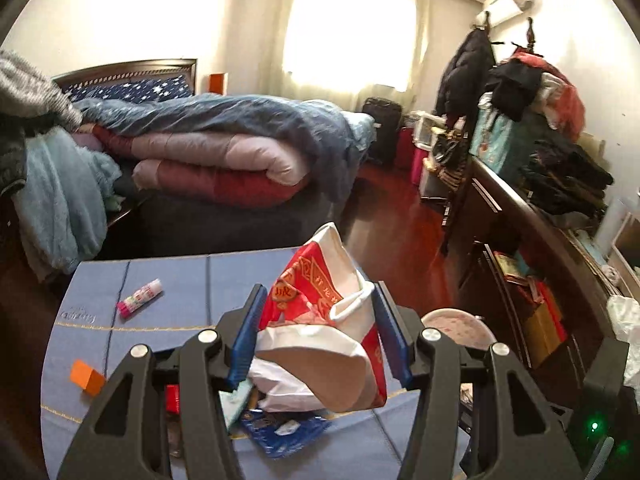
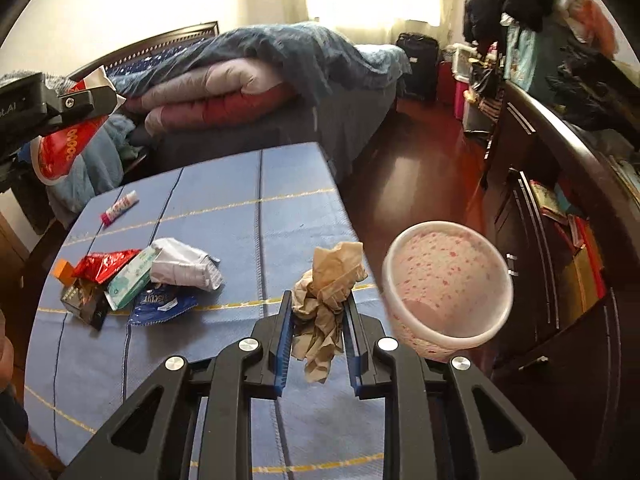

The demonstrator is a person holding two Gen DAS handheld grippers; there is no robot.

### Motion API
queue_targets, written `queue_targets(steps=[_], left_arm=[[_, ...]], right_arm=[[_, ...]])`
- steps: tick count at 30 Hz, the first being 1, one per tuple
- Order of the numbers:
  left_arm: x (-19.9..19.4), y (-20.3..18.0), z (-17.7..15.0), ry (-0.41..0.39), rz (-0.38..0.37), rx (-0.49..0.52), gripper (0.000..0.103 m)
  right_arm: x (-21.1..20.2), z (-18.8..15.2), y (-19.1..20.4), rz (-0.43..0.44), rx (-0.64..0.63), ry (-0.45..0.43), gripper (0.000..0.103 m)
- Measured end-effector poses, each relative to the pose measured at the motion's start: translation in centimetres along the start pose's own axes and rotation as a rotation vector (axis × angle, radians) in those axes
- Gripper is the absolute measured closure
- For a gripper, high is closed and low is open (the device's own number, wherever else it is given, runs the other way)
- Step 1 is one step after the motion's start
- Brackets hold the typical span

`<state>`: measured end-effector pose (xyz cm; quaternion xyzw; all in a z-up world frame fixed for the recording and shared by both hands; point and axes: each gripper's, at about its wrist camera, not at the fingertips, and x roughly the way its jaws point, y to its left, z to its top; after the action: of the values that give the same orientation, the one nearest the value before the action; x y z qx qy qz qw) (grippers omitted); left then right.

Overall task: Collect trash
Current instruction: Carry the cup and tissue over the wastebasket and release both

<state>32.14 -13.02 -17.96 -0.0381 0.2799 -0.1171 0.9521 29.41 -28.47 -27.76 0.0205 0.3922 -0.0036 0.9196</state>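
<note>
Two claws gripping trash above a blue tabletop crossed by thin yellow lines. Left claw clamping a crumpled red-and-white plastic bag, printed with orange patterns and characters, bulging out between the blue pads and sagging below them, raised clear of the tabletop. Same bag showing at the upper left of the right wrist view, hanging from the left claw's black body. Right claw closing tight on a wad of crumpled brown paper, creased and twisted, sticking up past the fingertips and dangling underneath, lifted off the tabletop.

Lying in a loose pile on the left part of the tabletop: a shiny red wrapper, a pale green tissue pack, a grey-white crumpled pouch, a blue biscuit wrapper lying flat, and a dark small box at the near edge of the pile. Sitting just beside the pile, an orange block. Resting well apart near the far edge, a pink-and-white glue stick on its side.

Standing just off the right edge of the tabletop, a round bin with a white rim, speckled pink inside, tilting in the fisheye view. Lying beyond the tabletop, a bed piled with folded quilts in blue, pink and red. Running along the right, a dark wooden cabinet heaped with clothes.
</note>
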Motion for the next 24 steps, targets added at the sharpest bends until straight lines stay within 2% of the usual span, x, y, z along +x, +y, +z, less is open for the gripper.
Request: queue_targets(steps=[12, 18, 24], left_arm=[[2.1, -9.0, 0.4, 0.0, -0.116, 0.117, 0.049], [4.7, -13.0, 0.4, 0.014, -0.142, 0.166, 0.049], [8.9, -16.6, -0.1, 0.06, -0.175, 0.201, 0.049]], right_arm=[[-1.7, 0.0, -7.7, -0.103, 0.127, -0.044, 0.079], [-1.3, -0.3, -11.3, -0.139, 0.185, -0.051, 0.079], [0.2, -0.3, -14.5, -0.172, 0.231, -0.048, 0.079]])
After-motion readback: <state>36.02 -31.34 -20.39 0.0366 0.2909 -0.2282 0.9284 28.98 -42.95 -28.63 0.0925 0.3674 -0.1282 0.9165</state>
